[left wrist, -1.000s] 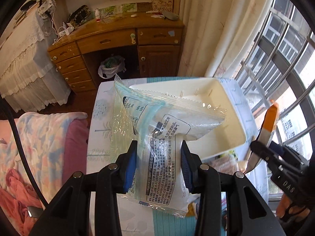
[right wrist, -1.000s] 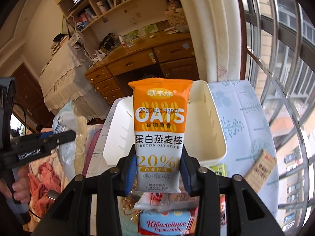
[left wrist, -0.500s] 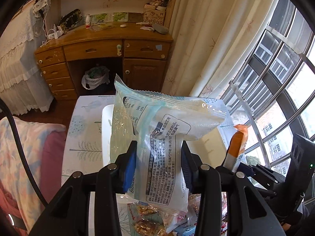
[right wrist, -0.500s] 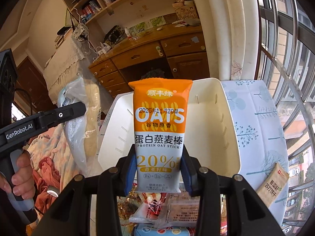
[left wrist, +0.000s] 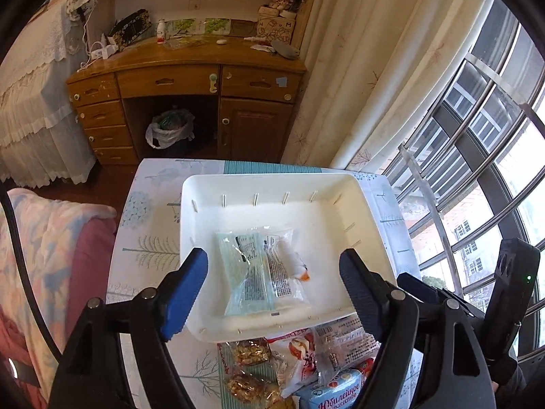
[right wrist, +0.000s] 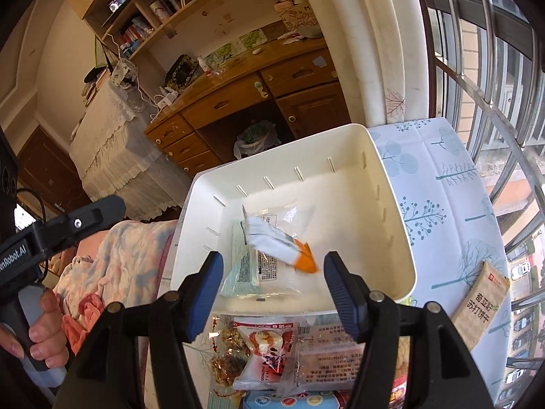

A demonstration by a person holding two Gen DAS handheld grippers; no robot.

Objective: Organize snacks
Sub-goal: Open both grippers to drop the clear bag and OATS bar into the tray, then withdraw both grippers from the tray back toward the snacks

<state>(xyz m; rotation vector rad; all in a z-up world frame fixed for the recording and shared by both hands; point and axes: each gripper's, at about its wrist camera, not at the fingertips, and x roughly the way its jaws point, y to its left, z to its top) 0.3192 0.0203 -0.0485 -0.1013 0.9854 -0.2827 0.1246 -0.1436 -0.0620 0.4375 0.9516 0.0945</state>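
White bin (left wrist: 371, 214) holds clear packet (left wrist: 262, 266) and orange oat bar (right wrist: 282, 243); both grippers' jaws, just opening, stand wide and empty; snack pile (right wrist: 289, 351) at table's near edge remains.

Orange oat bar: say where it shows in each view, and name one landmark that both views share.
Left wrist view: the orange oat bar barely peeks out, right of the clear packet, in the white bin.
Right wrist view: mid-bin, blurred, orange end lower right.
Shared landmark: the wooden desk behind the bin.

Home bedroom: wooden desk (left wrist: 190, 78), bedding (left wrist: 51, 238)
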